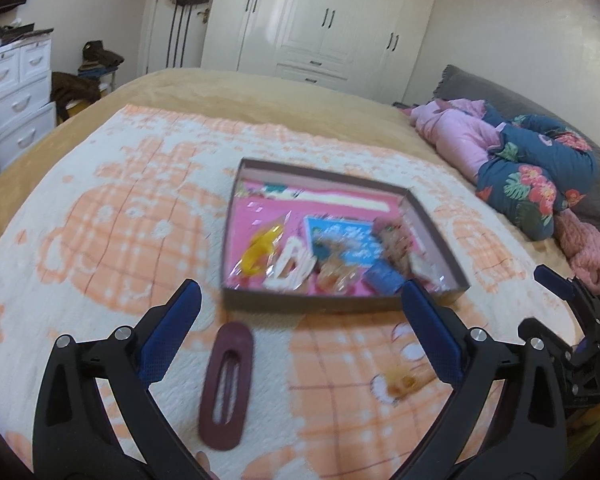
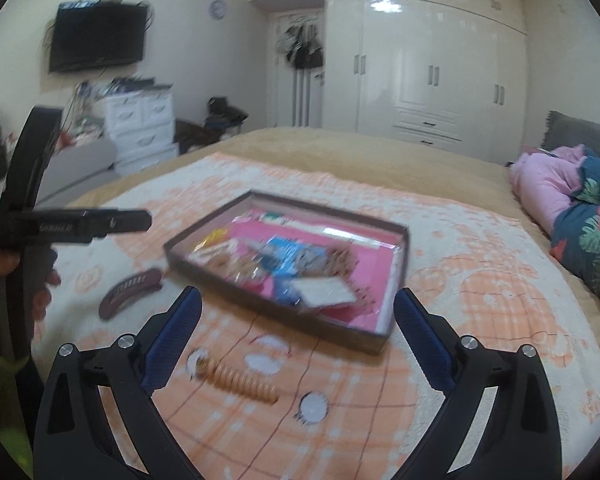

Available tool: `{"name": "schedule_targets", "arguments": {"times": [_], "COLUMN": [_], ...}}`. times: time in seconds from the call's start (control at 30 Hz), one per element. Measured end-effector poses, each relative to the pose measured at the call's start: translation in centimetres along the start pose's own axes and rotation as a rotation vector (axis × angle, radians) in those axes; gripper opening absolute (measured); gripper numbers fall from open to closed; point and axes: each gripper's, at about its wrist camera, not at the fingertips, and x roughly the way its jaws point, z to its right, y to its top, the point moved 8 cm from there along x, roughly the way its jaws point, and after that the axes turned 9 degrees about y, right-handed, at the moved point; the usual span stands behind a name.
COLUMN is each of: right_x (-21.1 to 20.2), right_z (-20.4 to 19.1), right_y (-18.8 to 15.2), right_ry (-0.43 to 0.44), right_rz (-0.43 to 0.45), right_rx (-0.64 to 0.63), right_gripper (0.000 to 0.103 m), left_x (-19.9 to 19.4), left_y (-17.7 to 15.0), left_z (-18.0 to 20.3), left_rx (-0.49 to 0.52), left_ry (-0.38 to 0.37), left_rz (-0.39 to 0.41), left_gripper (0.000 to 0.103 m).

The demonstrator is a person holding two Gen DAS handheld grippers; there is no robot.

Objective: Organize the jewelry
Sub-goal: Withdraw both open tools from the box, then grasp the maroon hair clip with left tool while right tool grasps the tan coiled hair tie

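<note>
A shallow brown box with a pink lining lies on the bed and holds several hair clips and packets; it also shows in the right wrist view. A maroon oval hair clip lies on the blanket between my left gripper's fingers, in front of the box; it also shows in the right wrist view. My left gripper is open and empty above it. An orange comb-like clip lies just in front of my right gripper, which is open and empty. A small amber clip lies by my left gripper's right finger.
An orange-and-white patterned blanket covers the bed. Pink and floral bedding is piled at the right. White wardrobes and a white drawer unit stand beyond the bed. The left gripper's body shows at the right wrist view's left.
</note>
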Motion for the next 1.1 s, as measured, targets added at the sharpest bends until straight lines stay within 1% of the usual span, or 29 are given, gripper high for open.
{"name": "schedule_targets", "arguments": {"times": [0.1, 0.27, 0.37, 0.47, 0.6, 0.67, 0.77, 0.8, 0.83, 0.87, 0.93, 0.97, 1.0, 1.1], "right_x": [1.2, 3.3, 4.8, 5.9, 7.7, 8.4, 9.1, 9.3, 9.5, 9.7, 9.9, 9.8, 9.7, 9.4], "right_z": [-1.0, -2.6, -3.1, -3.5, -4.1, -4.4, -4.7, -4.8, -4.9, -5.0, -5.2, -5.3, -5.5, -5.9], "right_y": [-1.5, -3.9, -5.2, -6.2, -7.1, -7.5, -7.6, -7.7, -7.7, -7.7, -7.7, -7.6, -7.6, -7.4], "right_ry": [0.014, 0.039, 0.048, 0.066, 0.054, 0.059, 0.078, 0.091, 0.112, 0.131, 0.167, 0.168, 0.173, 0.200], "right_rz": [-0.049, -0.133, -0.183, -0.215, -0.271, -0.287, -0.306, -0.311, -0.318, -0.323, -0.326, -0.322, -0.318, -0.314], "right_rx": [-0.042, -0.131, -0.155, -0.161, -0.212, -0.227, -0.227, -0.221, -0.204, -0.186, -0.150, -0.145, -0.145, -0.121], "right_gripper": [0.094, 0.094, 0.094, 0.094, 0.093, 0.090, 0.083, 0.079, 0.072, 0.069, 0.052, 0.048, 0.039, 0.023], "left_x": [0.2, 0.8, 1.2, 1.9, 2.8, 3.2, 3.7, 3.9, 4.1, 4.3, 4.4, 4.5, 4.5, 4.5], "left_y": [-0.9, -2.7, -3.7, -4.7, -5.7, -6.0, -6.5, -6.7, -6.9, -7.1, -7.3, -7.4, -7.4, -7.5], "left_z": [-0.9, -2.1, -2.7, -3.1, -3.6, -3.8, -3.9, -3.9, -3.9, -3.9, -3.8, -3.8, -3.7, -3.8], "left_rx": [-0.001, 0.024, 0.035, 0.051, 0.060, 0.062, 0.070, 0.072, 0.074, 0.077, 0.083, 0.087, 0.090, 0.091], "left_ry": [0.010, 0.050, 0.070, 0.088, 0.104, 0.104, 0.102, 0.100, 0.098, 0.094, 0.093, 0.093, 0.093, 0.093], "left_rz": [-0.018, -0.054, -0.078, -0.107, -0.134, -0.141, -0.158, -0.164, -0.170, -0.177, -0.180, -0.181, -0.182, -0.188], "left_gripper": [0.092, 0.092, 0.092, 0.092, 0.092, 0.092, 0.091, 0.089, 0.085, 0.083, 0.078, 0.076, 0.073, 0.064]}}
